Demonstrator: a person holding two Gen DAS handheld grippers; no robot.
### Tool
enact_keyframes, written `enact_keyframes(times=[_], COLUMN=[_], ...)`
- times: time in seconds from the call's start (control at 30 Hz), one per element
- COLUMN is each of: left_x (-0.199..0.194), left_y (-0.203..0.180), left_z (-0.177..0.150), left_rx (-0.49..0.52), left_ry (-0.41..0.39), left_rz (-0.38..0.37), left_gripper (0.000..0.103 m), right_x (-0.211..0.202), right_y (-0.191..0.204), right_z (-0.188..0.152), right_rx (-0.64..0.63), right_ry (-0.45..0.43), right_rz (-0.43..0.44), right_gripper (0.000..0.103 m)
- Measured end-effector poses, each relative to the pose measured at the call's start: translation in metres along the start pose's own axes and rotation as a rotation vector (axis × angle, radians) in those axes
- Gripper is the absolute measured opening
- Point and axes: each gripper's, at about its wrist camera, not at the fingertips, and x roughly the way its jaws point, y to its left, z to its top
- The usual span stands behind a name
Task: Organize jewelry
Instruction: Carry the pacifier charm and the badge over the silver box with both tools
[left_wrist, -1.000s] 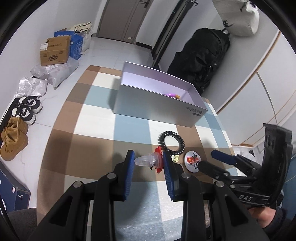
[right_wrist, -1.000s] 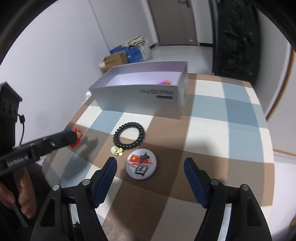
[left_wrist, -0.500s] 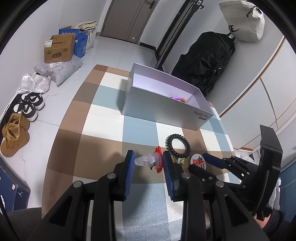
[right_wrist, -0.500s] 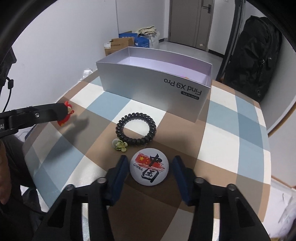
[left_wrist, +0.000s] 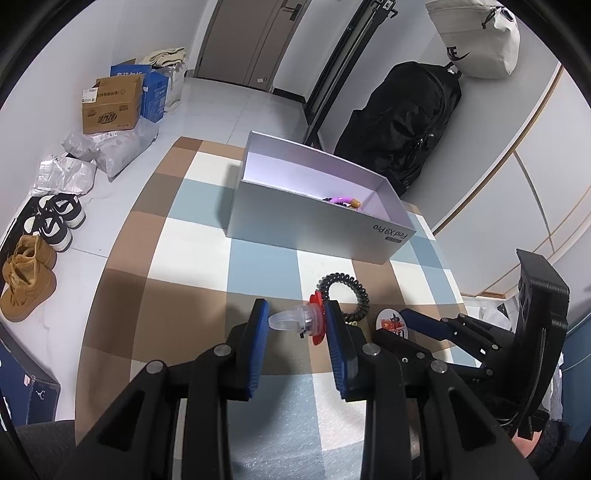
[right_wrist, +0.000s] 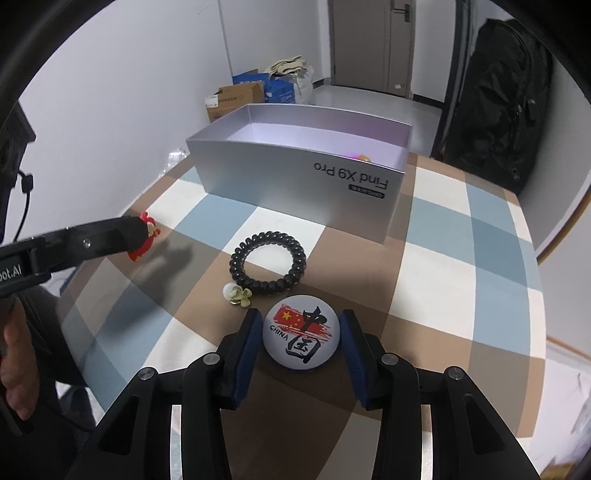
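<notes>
- A round white badge (right_wrist: 301, 338) printed with a red flag and "CHINA" is framed by the blue pads of the right gripper (right_wrist: 301, 341); the pads sit against its left and right edges, so it appears clamped, and it lies low over the checked tablecloth (right_wrist: 461, 258).
- A red and clear hair clip (left_wrist: 301, 322) is gripped by the left gripper (left_wrist: 295, 326), clenched on it with the red end at the right pad and the clear end pointing to the left pad; it is held above the cloth, left of the badge.
- Just beyond the badge, toward the silver box (right_wrist: 295, 184), a black spiral hair tie (right_wrist: 268, 263) is laid flat, and a small cream flower earring (right_wrist: 238, 295) is set touching its near edge, just left of the badge.
- The open silver box marked "Find X9 Pro" is placed beyond the hair tie, well apart from the badge; a purple and orange item (left_wrist: 345, 201) is seen inside at its right end.
- Between the badge and the box, only the hair tie and earring stand in the way; bare cloth is seen to the right of the badge, up to the table's right edge.
- The left gripper is reached in from the left of the badge, its fingers level over the cloth; part of a hand (right_wrist: 14, 373) is seen behind it.
- Past the box, a black backpack (left_wrist: 402, 122) is leaned by the wall; cardboard cartons (left_wrist: 112, 107) and shoes (left_wrist: 40, 236) are left on the floor.
</notes>
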Motion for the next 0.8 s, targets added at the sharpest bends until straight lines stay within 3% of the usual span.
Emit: enact_keyframes(times=[0.57,0.8], left_x=[0.005,0.002], left_y=[-0.01,-0.019], left_z=[0.014,0.021], left_rx=[-0.024,-0.01], left_ry=[-0.034,-0.065], left_rz=[-0.023,-0.001], left_gripper=[0.025,0.025], right_x=[-0.01,-0.019], right_y=[-0.026,-0.034], right_z=[0.008,0.017], right_rx=[0.161,0.203], right_ry=[-0.043,-0.088], right_rz=[0.099,0.14], right_gripper=[0.042,0.042])
